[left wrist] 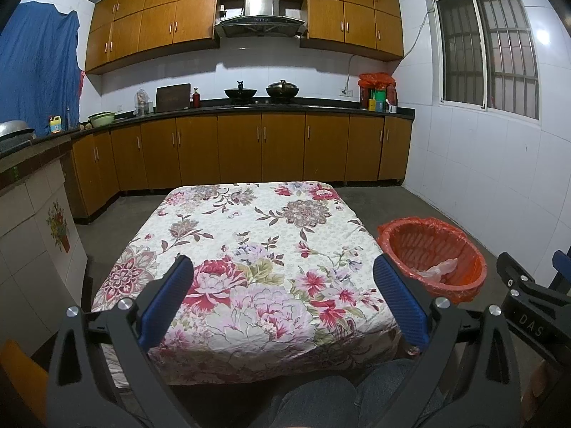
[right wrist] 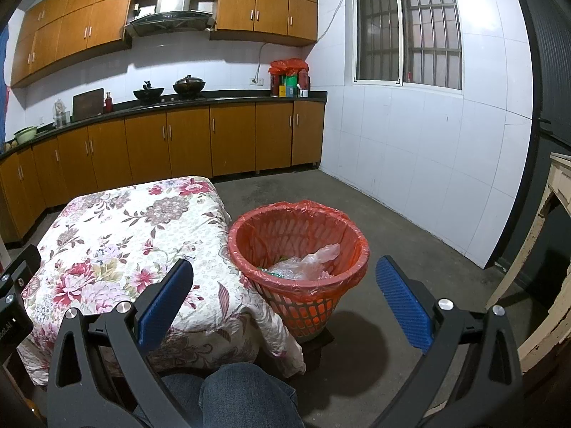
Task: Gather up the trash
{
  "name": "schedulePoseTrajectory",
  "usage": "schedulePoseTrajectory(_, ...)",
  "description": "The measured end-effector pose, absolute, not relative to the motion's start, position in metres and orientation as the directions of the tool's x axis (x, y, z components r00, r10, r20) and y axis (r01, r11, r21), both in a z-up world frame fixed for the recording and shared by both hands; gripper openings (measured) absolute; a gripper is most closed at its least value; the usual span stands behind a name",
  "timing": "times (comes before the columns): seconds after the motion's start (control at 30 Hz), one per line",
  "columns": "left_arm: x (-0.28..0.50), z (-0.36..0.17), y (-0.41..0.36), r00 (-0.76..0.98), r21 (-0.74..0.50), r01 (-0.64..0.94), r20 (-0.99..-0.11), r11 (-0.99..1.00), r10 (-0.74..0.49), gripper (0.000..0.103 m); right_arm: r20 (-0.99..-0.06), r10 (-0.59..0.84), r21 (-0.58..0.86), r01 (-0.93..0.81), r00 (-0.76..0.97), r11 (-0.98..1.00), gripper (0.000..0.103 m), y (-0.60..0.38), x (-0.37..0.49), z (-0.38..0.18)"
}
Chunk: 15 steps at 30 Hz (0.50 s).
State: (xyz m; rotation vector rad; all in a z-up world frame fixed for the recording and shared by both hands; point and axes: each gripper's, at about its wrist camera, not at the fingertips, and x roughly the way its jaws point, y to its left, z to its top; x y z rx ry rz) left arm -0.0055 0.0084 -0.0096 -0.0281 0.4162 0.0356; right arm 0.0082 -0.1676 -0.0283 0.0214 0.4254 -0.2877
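Note:
A red basket bin lined with an orange bag [right wrist: 299,246] stands on the floor right of the table; it also shows in the left wrist view [left wrist: 433,256]. Clear plastic trash [right wrist: 307,262] lies inside it. A low table under a floral cloth [left wrist: 249,249] shows no loose trash on top; it also shows in the right wrist view [right wrist: 117,235]. My left gripper [left wrist: 282,271] is open and empty above the table's near part. My right gripper [right wrist: 285,274] is open and empty, just in front of the bin.
Kitchen counter with woks [left wrist: 260,91] and wooden cabinets [left wrist: 242,149] runs along the back wall. A tiled wall with a window [right wrist: 407,28] is at the right. The person's knees [right wrist: 228,392] are in front. A worn wooden frame [right wrist: 549,235] stands at far right.

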Motion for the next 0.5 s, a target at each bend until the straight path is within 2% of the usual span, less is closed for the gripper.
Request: schedulePoseTrajectory(0.5,-0.0034,-0.0146,0.0068,0.909,-0.025,-0.038,-0.416,0.999,0.024,0.099,-0.414,-0.271,-0.039,0.280,0.869,0.959,0.101,-0.1674,0.0079,-0.0304)
